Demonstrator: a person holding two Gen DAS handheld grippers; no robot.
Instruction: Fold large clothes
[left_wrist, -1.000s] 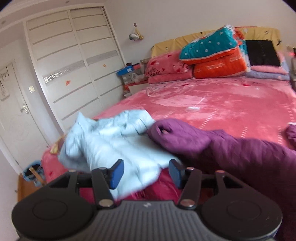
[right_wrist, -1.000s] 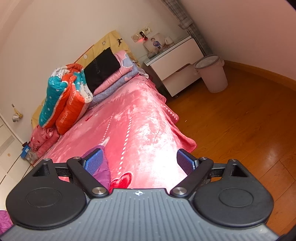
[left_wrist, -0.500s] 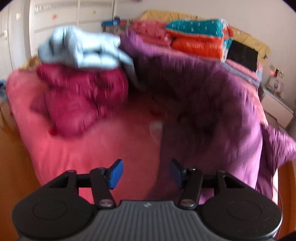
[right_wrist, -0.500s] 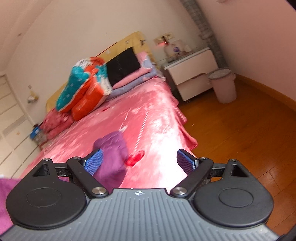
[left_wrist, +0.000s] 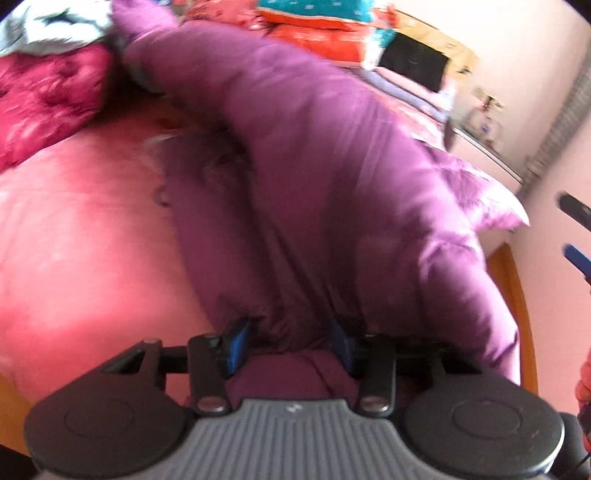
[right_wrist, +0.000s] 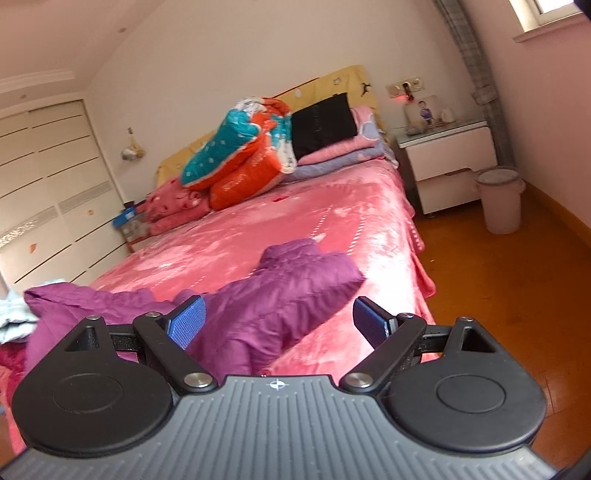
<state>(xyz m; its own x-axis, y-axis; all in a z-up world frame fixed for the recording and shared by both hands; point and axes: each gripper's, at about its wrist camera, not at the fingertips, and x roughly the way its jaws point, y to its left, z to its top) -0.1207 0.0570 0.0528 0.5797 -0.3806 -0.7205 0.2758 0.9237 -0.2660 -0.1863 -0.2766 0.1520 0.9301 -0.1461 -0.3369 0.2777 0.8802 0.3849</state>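
A large purple padded coat (left_wrist: 332, 166) lies spread across the pink bed (left_wrist: 74, 240). My left gripper (left_wrist: 290, 345) is low at the coat's near edge. Its jaws are closing, and bunched purple fabric fills the gap between the blue pads. In the right wrist view a sleeve of the purple coat (right_wrist: 280, 295) lies on the bed (right_wrist: 295, 221) just beyond my right gripper (right_wrist: 279, 321). That gripper is open, hovers above the sleeve and holds nothing. Its fingers (left_wrist: 576, 258) also show at the right edge of the left wrist view.
A dark red jacket (left_wrist: 40, 99) and a light blue jacket (left_wrist: 48, 29) sit piled at the coat's far left. Folded quilts (right_wrist: 251, 158) are stacked by the headboard. A white nightstand (right_wrist: 447, 162), a pink bin (right_wrist: 500, 199) and wood floor (right_wrist: 517, 295) lie right of the bed.
My left gripper dropped toward the bed and onto the coat's near edge, and its jaws narrowed around the fabric. The right gripper rose and swung, bringing the purple sleeve under it.
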